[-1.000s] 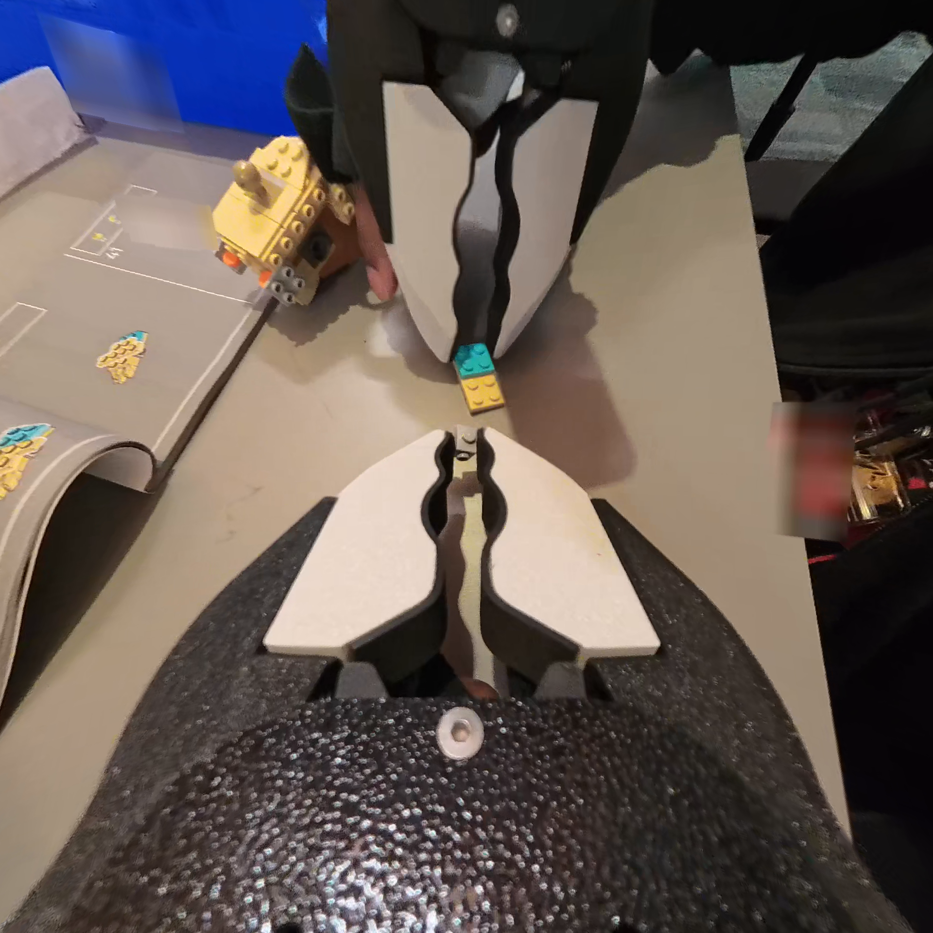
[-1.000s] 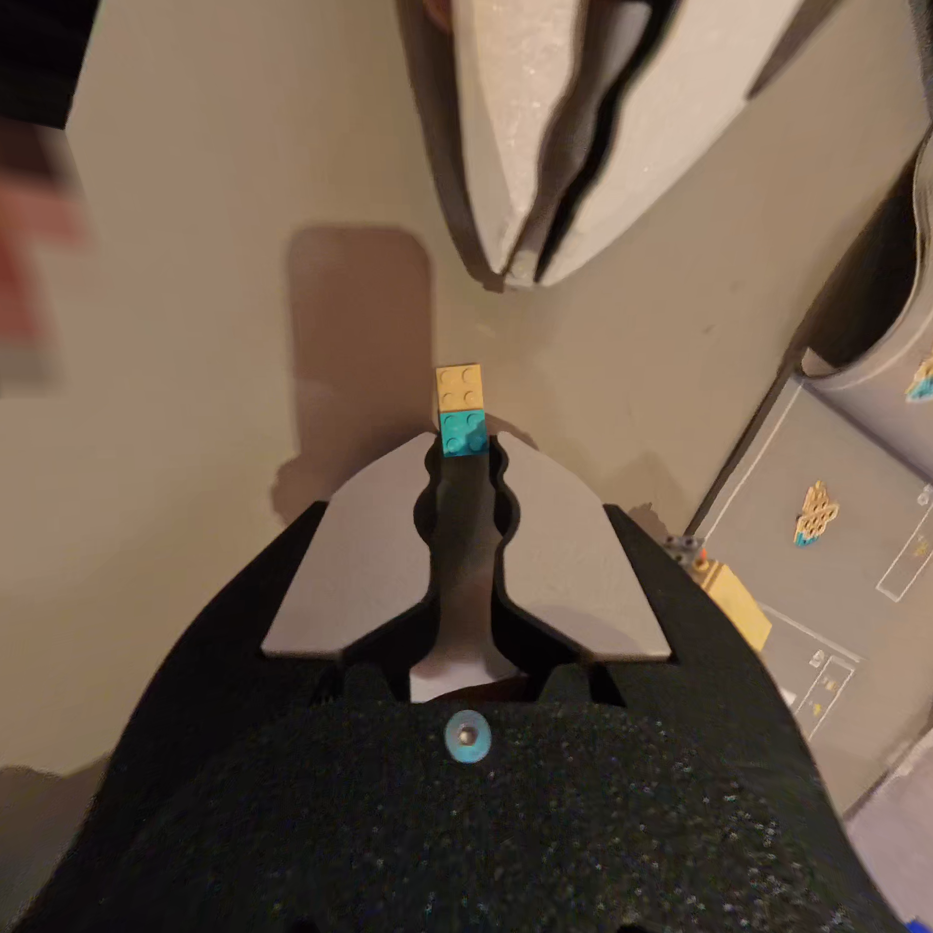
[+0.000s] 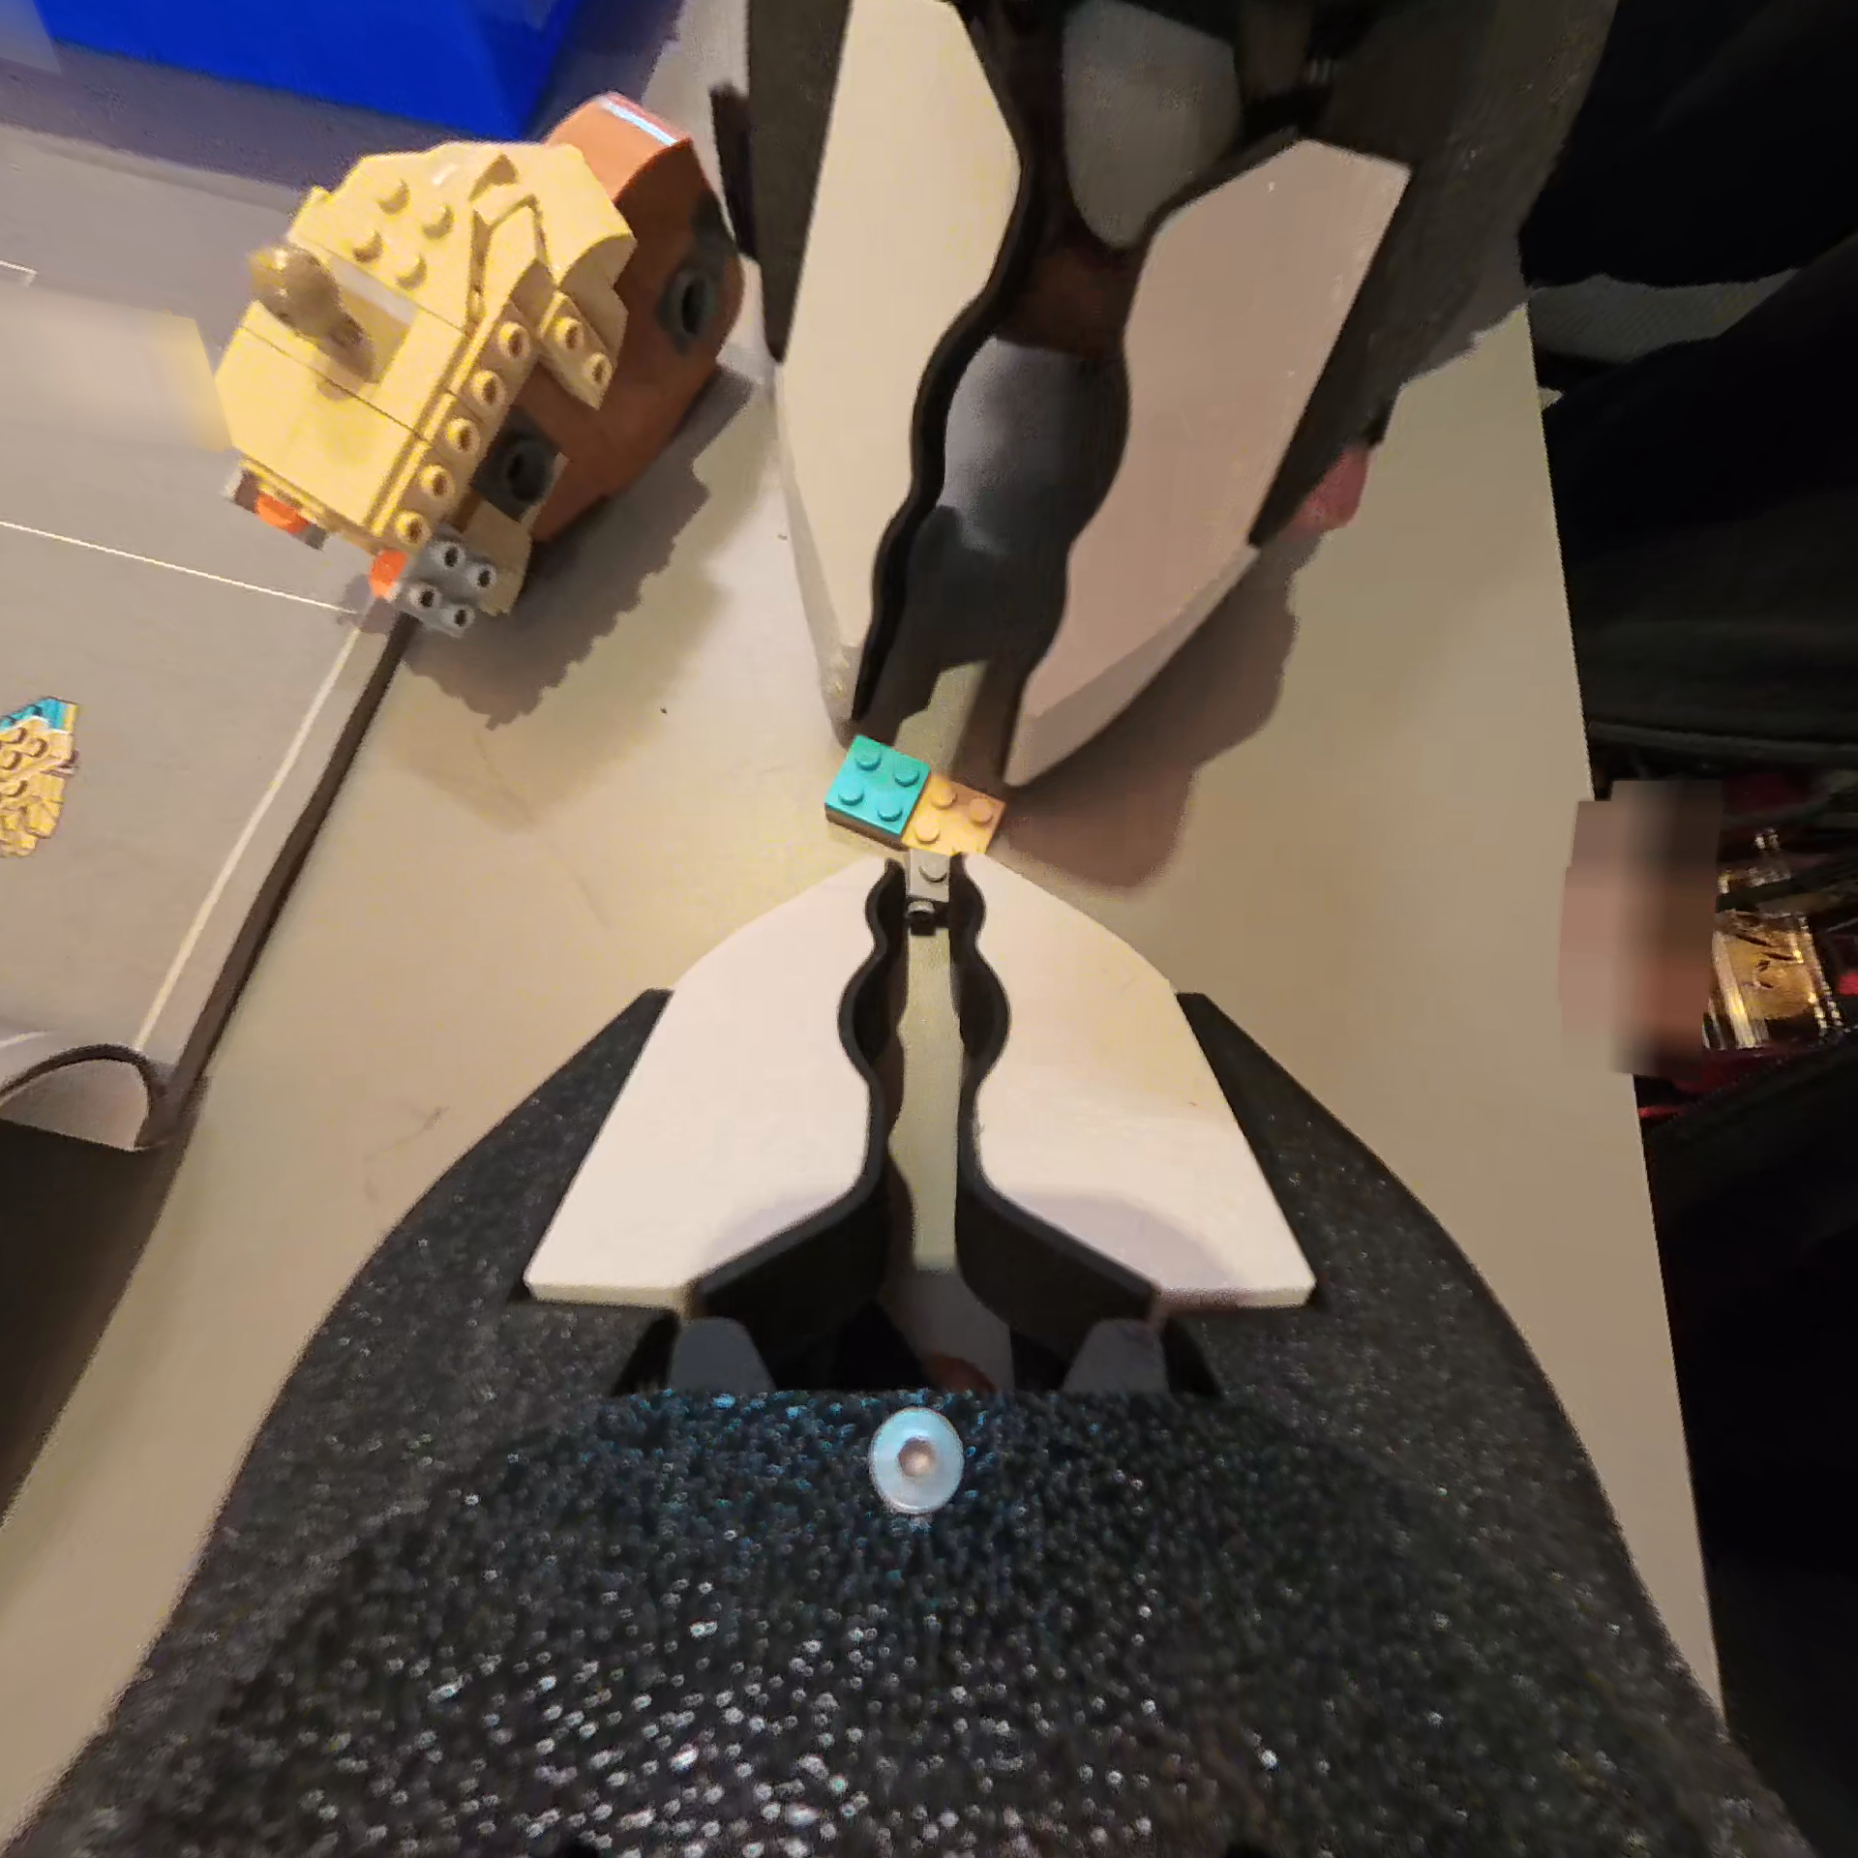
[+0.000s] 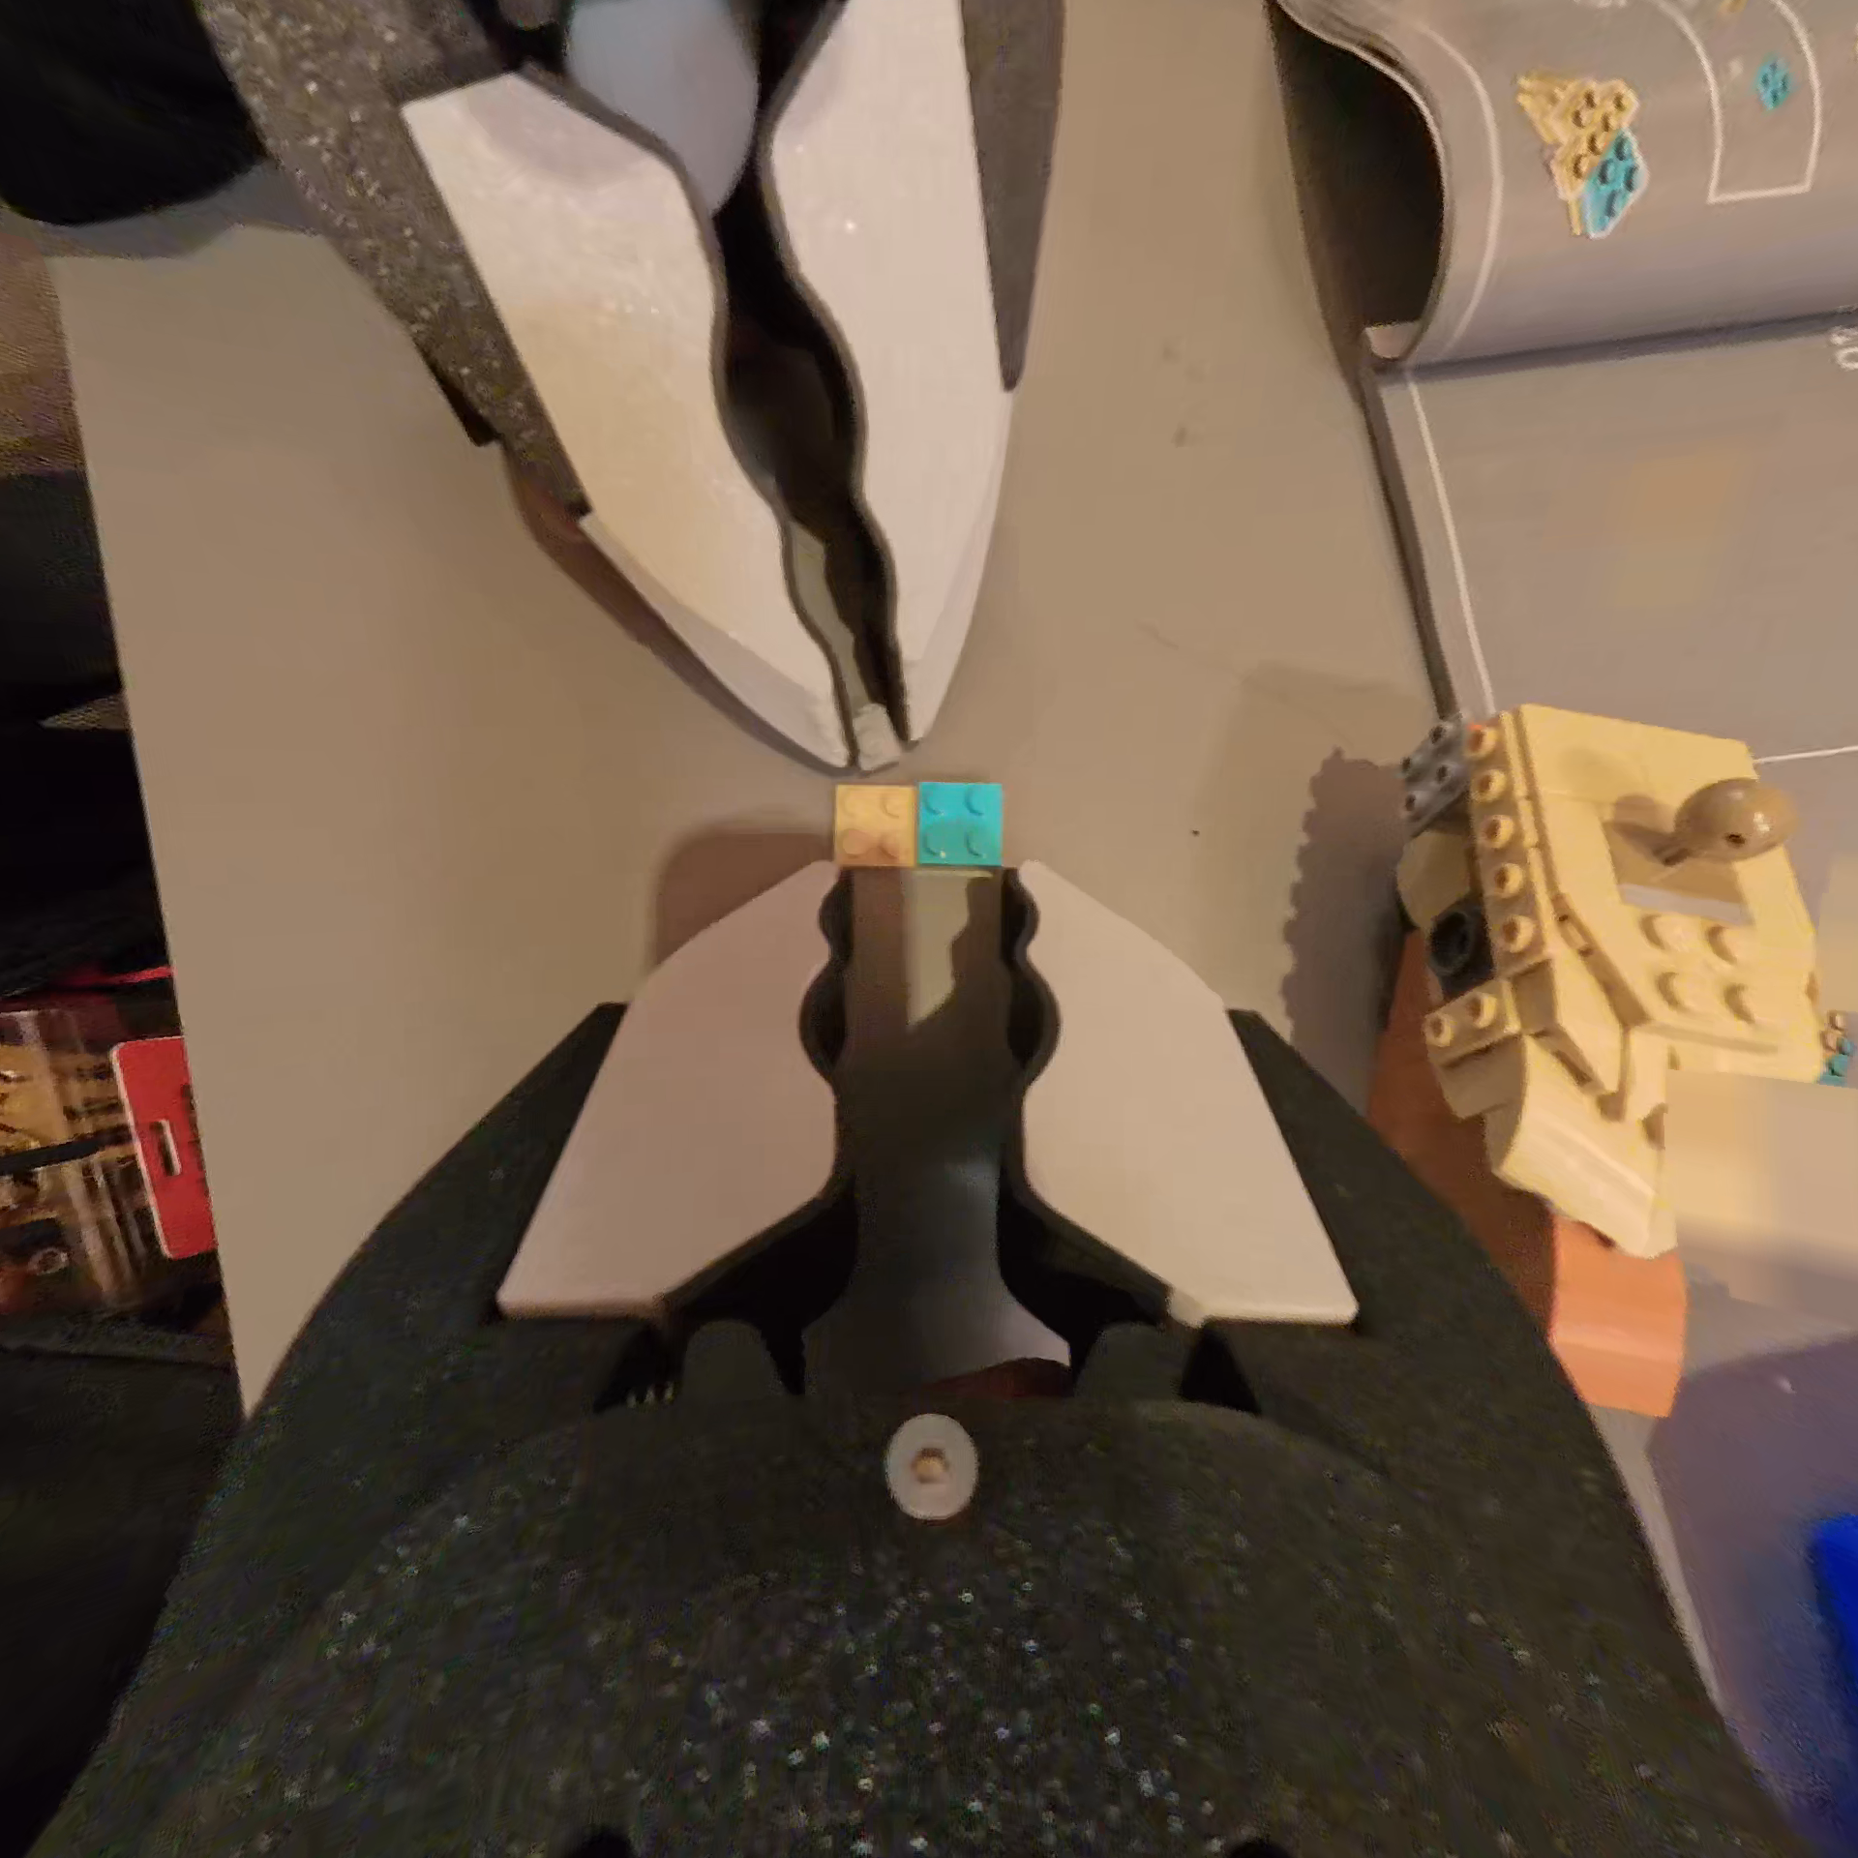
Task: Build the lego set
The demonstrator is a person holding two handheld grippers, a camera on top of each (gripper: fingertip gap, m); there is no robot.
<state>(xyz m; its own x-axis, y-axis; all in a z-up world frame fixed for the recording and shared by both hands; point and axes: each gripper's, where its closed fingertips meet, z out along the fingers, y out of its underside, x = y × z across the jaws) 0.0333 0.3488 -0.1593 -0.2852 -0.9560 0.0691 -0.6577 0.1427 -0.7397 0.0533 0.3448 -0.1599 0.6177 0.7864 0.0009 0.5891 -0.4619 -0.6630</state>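
Observation:
A small two-colour plate, teal half [image 3: 877, 786] and tan half [image 3: 955, 816], lies on the grey table between the two grippers, crosswise to both. My left gripper [image 3: 925, 877] is shut on a tiny grey piece [image 3: 925, 885] whose tip is at the tan half's edge. My right gripper [image 4: 925, 873] is open, its fingertips just behind the plate's [image 4: 920, 824] two ends. The right gripper also shows at the top of the left wrist view [image 3: 935, 749]. The left gripper shows at the top of the right wrist view [image 4: 875, 742].
A part-built tan and brown lego model [image 3: 432, 352] [image 4: 1609, 955] stands beside an open instruction booklet [image 3: 151, 654] [image 4: 1659, 402]. A blue box [image 3: 352, 50] is behind it. Past the table's edge [image 3: 1599, 905] lie bags of parts [image 4: 101, 1136]. My two grippers' fingertips are within a few centimetres of each other.
My right gripper has opened and let go of the teal end. The plate now lies crosswise instead of lengthwise. My left gripper has come up to it with the grey piece.

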